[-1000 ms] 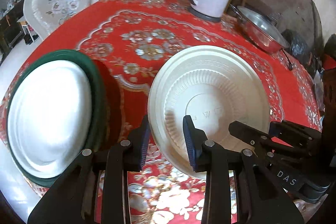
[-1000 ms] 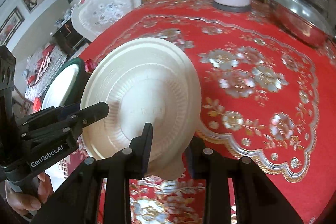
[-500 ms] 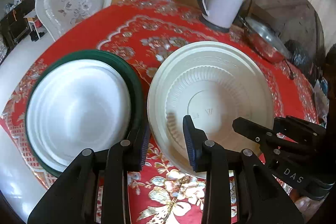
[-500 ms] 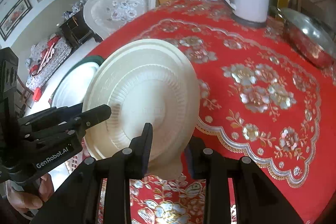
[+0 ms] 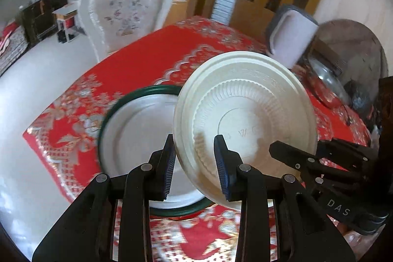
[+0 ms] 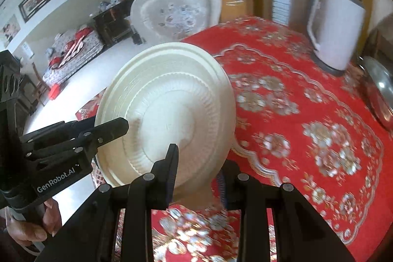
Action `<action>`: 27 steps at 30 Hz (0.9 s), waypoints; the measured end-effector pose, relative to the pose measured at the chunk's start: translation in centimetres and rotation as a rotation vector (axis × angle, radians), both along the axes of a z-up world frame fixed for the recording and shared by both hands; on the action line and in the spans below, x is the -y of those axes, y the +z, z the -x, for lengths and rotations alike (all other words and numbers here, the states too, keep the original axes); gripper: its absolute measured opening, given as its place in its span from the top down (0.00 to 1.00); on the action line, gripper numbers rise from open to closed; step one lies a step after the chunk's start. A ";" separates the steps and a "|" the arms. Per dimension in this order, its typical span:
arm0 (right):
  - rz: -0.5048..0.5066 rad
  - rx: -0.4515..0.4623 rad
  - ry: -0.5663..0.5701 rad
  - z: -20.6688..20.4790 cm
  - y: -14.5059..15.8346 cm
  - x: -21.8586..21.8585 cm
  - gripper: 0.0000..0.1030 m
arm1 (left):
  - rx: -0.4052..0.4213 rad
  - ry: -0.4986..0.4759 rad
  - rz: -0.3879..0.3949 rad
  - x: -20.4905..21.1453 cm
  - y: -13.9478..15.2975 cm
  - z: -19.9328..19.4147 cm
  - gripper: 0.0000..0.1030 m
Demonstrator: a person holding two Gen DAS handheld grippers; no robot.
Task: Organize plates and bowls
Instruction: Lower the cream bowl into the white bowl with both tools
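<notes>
Both grippers, left (image 5: 195, 158) and right (image 6: 196, 168), tilt downward, jaws clamping cream plate (image 5: 245, 114).

Two close wrist views, angled downward, sharing the cream plate (image 5: 245, 114).

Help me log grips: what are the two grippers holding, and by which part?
Both hold the cream plate by its near rim: the left gripper at one spot, the right gripper at another.
</notes>
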State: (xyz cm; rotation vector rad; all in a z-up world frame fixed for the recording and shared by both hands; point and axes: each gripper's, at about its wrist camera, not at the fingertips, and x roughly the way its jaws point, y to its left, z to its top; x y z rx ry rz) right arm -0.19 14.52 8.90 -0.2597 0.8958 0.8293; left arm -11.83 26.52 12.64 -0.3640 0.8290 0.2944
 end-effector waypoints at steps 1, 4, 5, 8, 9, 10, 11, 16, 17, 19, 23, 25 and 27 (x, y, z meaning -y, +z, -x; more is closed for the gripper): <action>0.006 -0.001 0.015 0.1 -0.2 -1.0 0.71 | -0.006 0.015 0.002 -0.6 -0.3 0.3 0.70; 0.027 -0.009 0.047 0.3 -1.0 -3.1 0.71 | -0.032 0.047 0.009 -2.0 -1.2 0.9 0.70; 0.034 -0.012 0.057 0.4 -1.3 -3.8 0.71 | -0.036 0.053 0.010 -2.4 -1.5 1.1 0.70; 0.051 -0.024 0.078 0.6 -2.0 -5.2 0.71 | -0.054 0.074 0.015 -3.4 -2.3 1.6 0.70; 0.054 -0.027 0.083 0.6 -2.3 -5.7 0.71 | -0.060 0.080 0.019 -3.8 -2.6 1.8 0.70; 0.059 -0.033 0.087 0.6 -2.5 -6.1 0.71 | -0.064 0.081 0.022 -3.9 -2.8 1.9 0.70; 0.064 -0.037 0.088 0.6 -2.7 -6.3 0.71 | -0.067 0.082 0.026 -4.1 -3.0 1.9 0.70; 0.080 -0.040 0.092 1.0 -3.2 -7.0 0.71 | -0.072 0.083 0.035 -4.7 -3.7 2.0 0.70; 0.083 -0.037 0.091 1.1 -3.2 -7.1 0.71 | -0.070 0.082 0.033 -4.7 -3.7 2.0 0.70; 0.088 -0.029 0.089 1.2 -3.1 -7.2 0.71 | -0.070 0.082 0.025 -4.6 -3.7 1.9 0.70; 0.080 -0.029 0.081 1.1 -3.0 -7.1 0.71 | -0.068 0.084 0.007 -4.5 -3.9 1.7 0.70; 0.081 -0.025 0.080 1.2 -3.0 -7.1 0.71 | -0.068 0.087 -0.002 -4.4 -4.0 1.6 0.70; 0.077 -0.022 0.075 1.1 -2.9 -7.2 0.71 | -0.066 0.090 -0.014 -4.3 -4.0 1.5 0.70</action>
